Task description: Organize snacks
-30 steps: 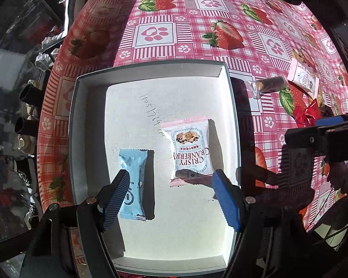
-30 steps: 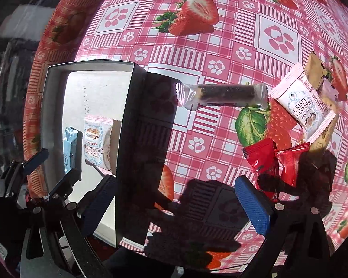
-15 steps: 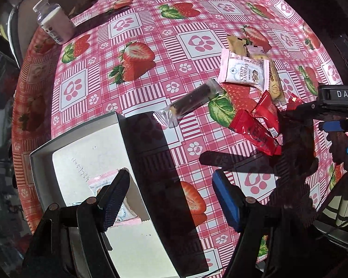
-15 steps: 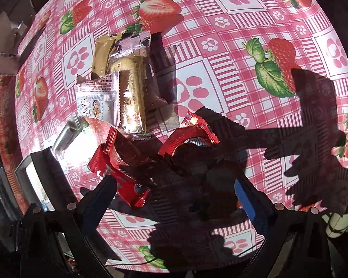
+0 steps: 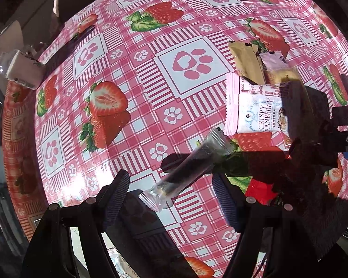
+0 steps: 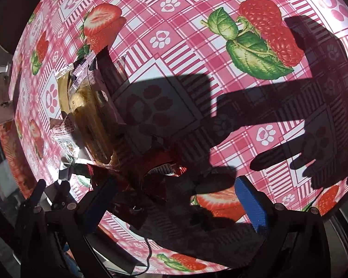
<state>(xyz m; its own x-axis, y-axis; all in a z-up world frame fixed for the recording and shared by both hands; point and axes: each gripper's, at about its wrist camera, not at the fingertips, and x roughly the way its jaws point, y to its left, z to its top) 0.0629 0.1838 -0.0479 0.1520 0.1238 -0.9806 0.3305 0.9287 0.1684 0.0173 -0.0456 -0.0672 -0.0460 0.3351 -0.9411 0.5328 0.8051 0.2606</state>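
Under left claw (image 5: 171, 199), wide: clear-wrapped bar (image 5: 190, 169); right claw (image 6: 174, 199), wide: red packets (image 6: 164, 169).

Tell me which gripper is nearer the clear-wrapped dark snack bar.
Left. The left gripper hangs open with the dark snack bar between its fingers; the right gripper hovers by the red packets.

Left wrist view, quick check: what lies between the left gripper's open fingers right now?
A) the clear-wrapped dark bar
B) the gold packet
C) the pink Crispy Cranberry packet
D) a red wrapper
A: the clear-wrapped dark bar lies slantwise on the tablecloth between the open fingers of the left gripper, untouched by either pad; the Crispy Cranberry packet sits farther off, to the upper right.
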